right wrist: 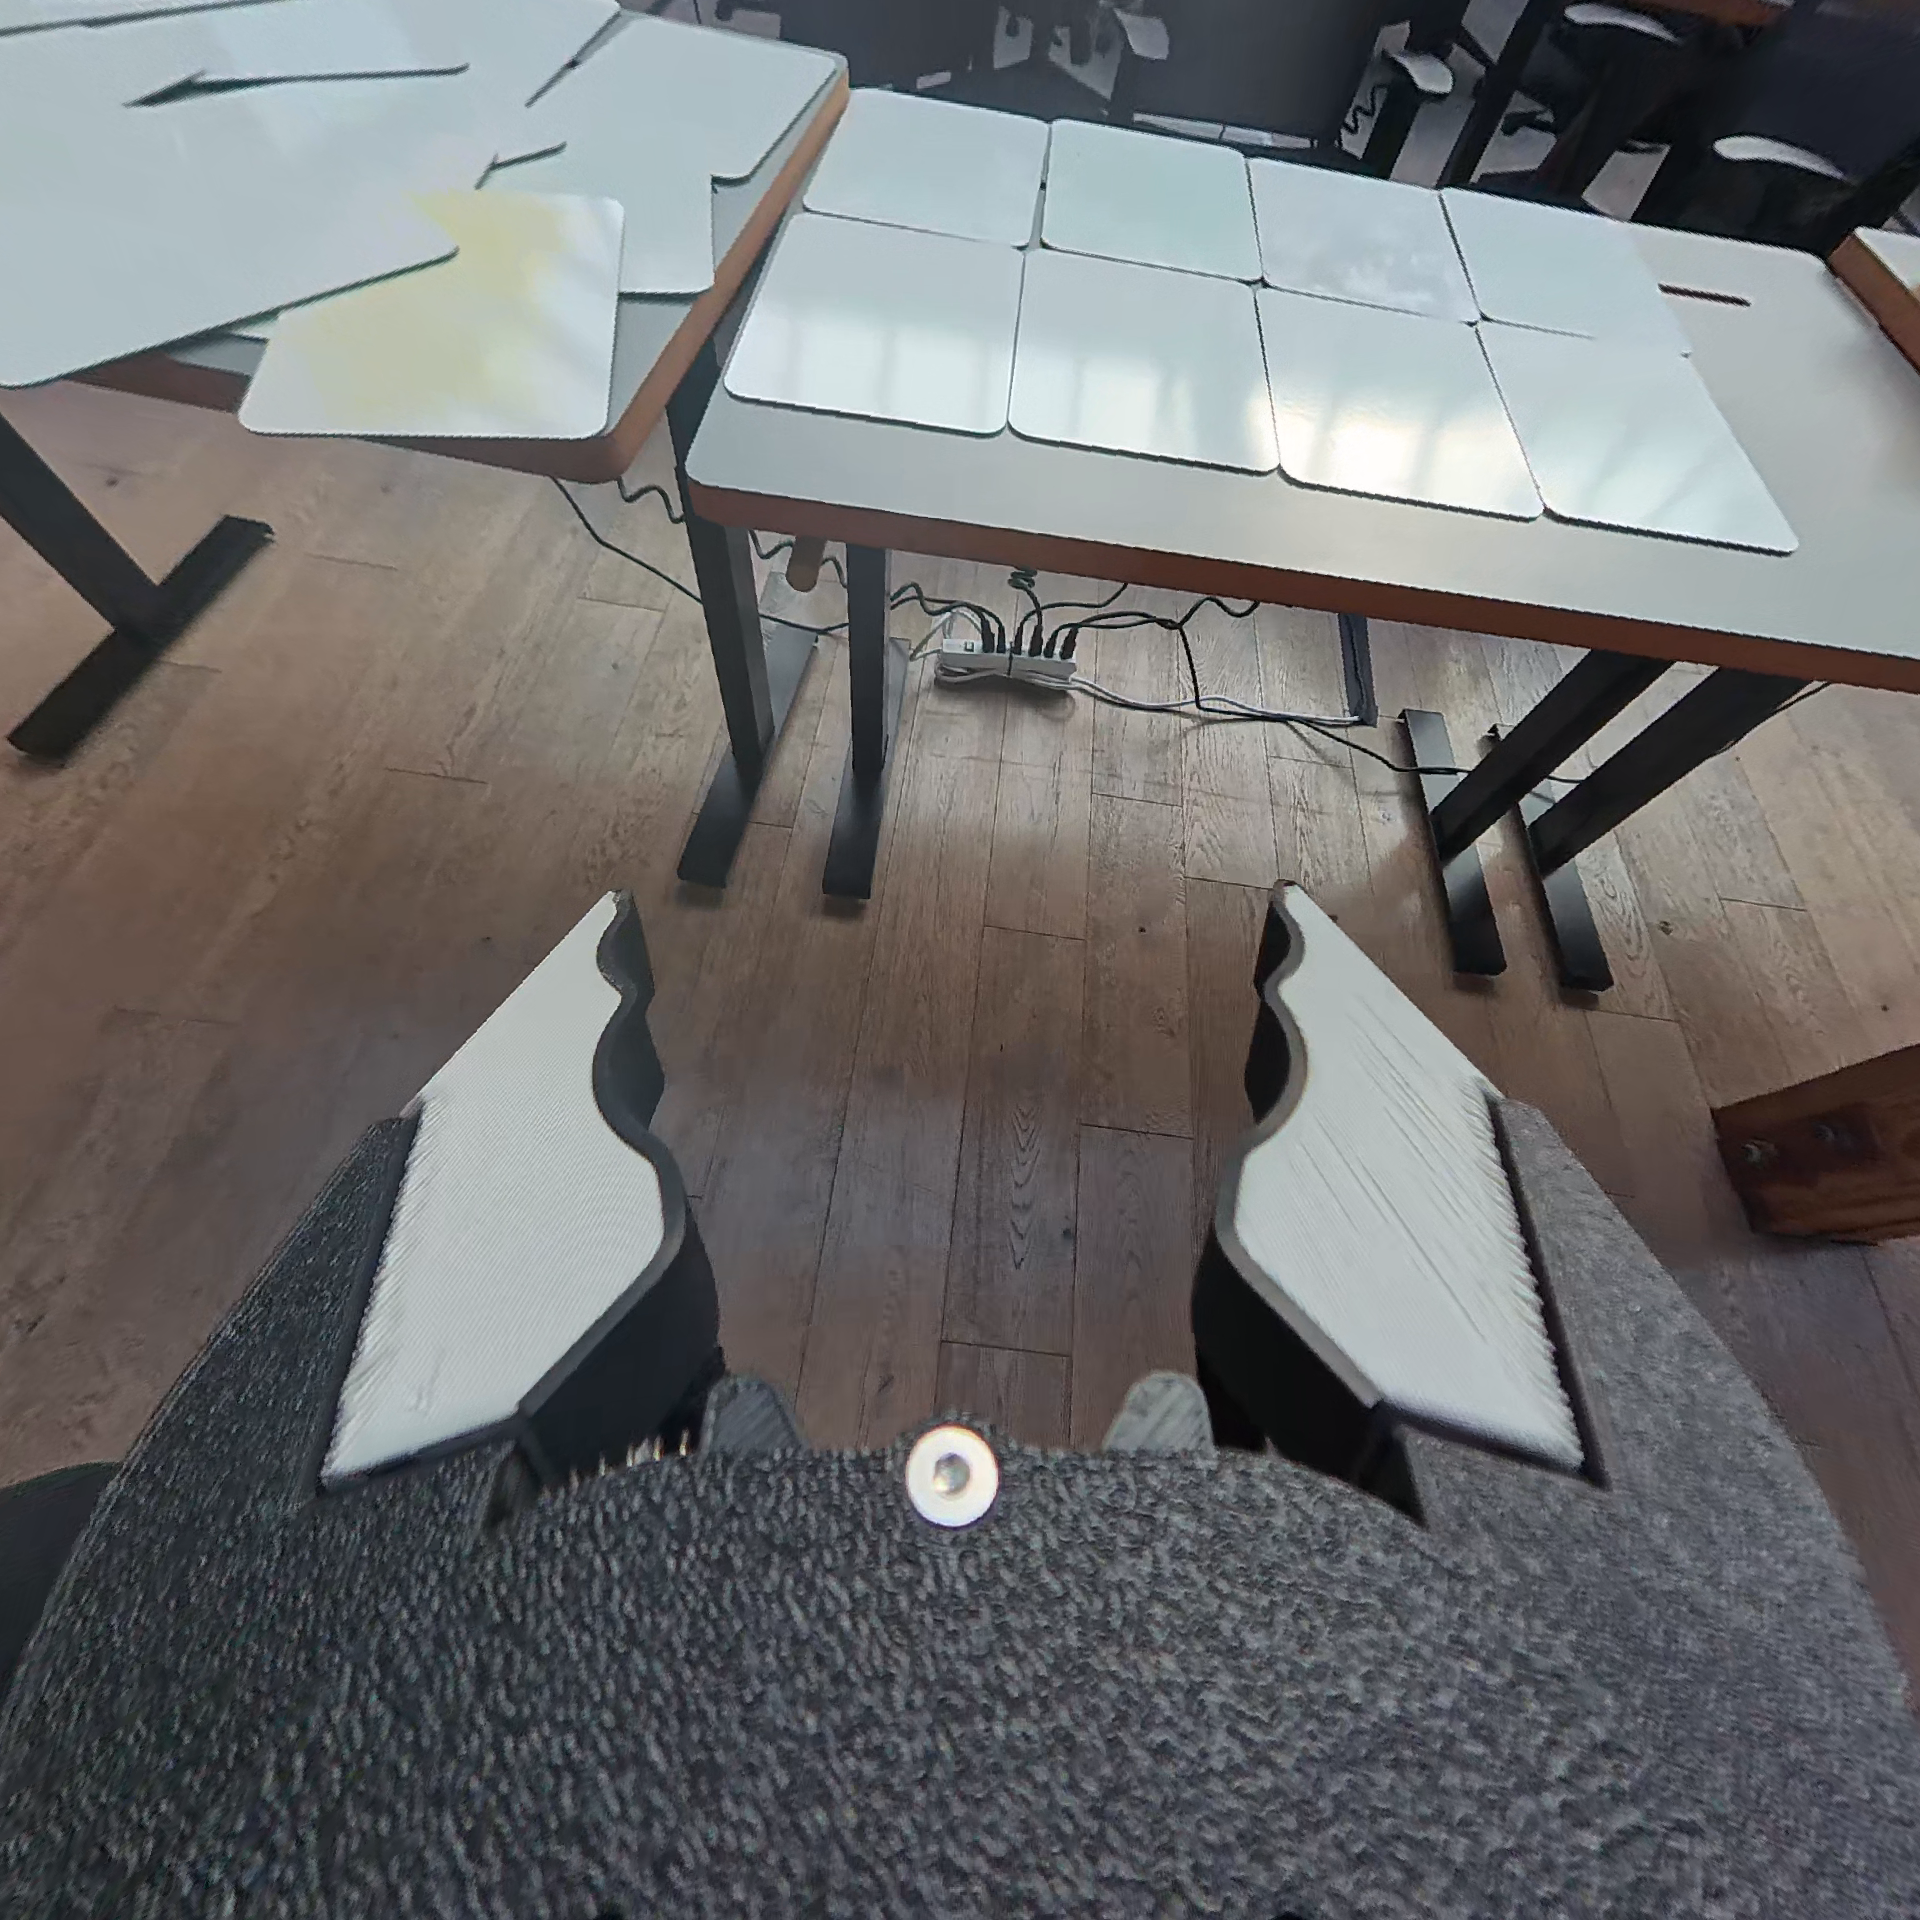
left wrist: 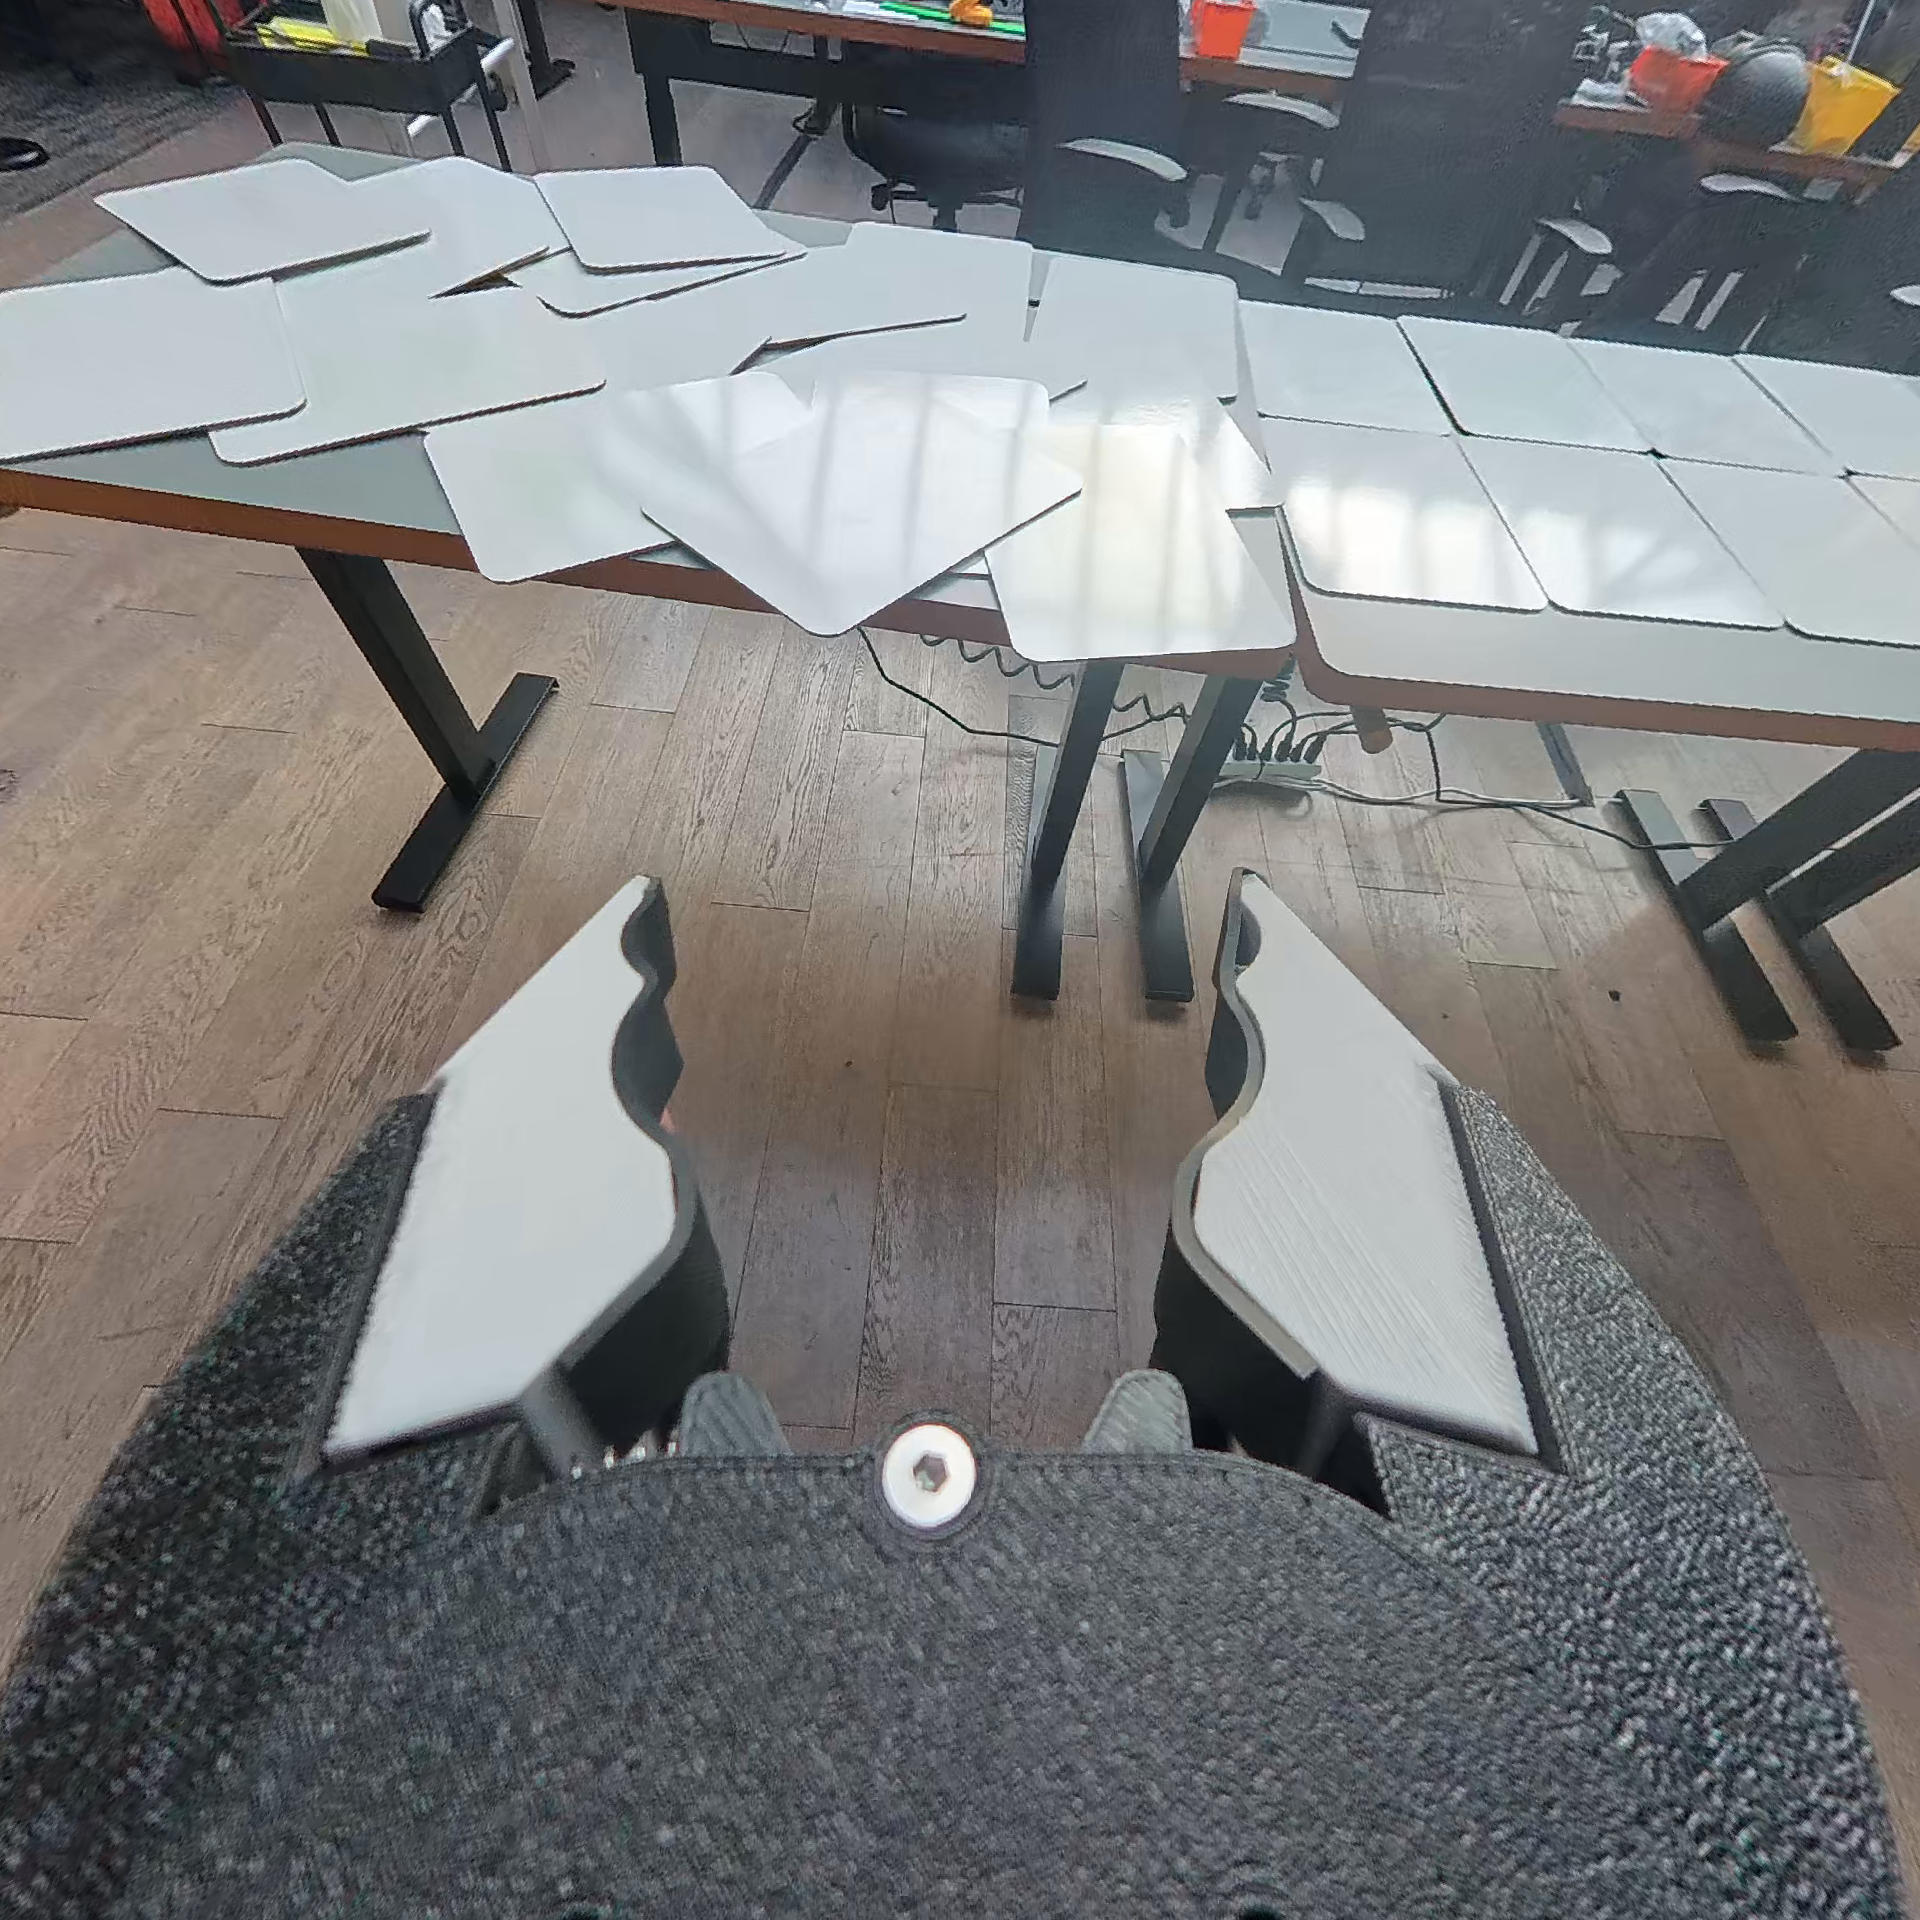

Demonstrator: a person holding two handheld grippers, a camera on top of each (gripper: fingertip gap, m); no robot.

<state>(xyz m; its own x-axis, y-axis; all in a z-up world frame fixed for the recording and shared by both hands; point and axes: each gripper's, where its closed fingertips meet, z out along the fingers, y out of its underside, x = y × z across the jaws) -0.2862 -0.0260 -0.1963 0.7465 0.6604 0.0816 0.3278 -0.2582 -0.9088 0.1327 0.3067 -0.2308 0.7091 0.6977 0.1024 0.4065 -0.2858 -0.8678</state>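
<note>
Left wrist view has my left gripper (left wrist: 940, 904) spread and empty over the floor (left wrist: 260, 987), my right gripper (right wrist: 951, 914) likewise, scattered boards (left wrist: 862, 499) well off on one bench (left wrist: 239, 488), tidy boards (right wrist: 1138, 358) on the other bench (right wrist: 1195, 556).

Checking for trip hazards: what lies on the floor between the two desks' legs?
A white power strip with black cables lies there, clearest in the right wrist view.
</note>
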